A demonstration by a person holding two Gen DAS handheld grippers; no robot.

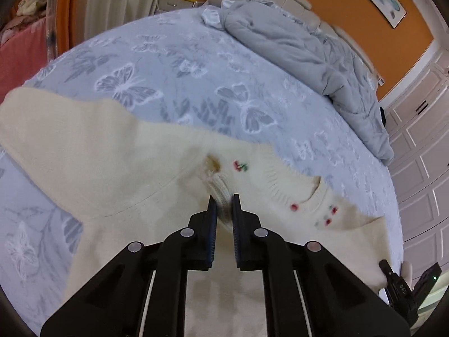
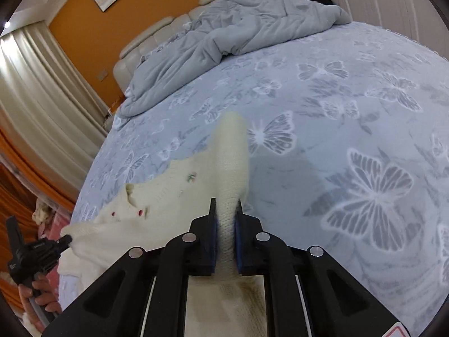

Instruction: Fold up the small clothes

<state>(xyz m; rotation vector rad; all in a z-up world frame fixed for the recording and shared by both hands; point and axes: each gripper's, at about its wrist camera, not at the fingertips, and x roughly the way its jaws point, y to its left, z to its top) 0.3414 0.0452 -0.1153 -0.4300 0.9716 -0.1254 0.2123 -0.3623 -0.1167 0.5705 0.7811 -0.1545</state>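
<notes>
A cream knit sweater with small cherry embroidery lies spread on the butterfly-print bed sheet. In the left wrist view my left gripper is shut on a bunched ribbed fold of the knit near the neckline. At the lower right, the fingers of the other gripper hold the far sleeve end. In the right wrist view my right gripper is shut on the sweater's sleeve, which runs straight ahead over the sheet. The sweater body spreads to the left, where the left gripper pinches its edge.
A crumpled grey duvet is heaped against the padded headboard at the far end of the bed. White wardrobe doors stand beside the bed, and curtains hang on the other side. A hand holds the left gripper.
</notes>
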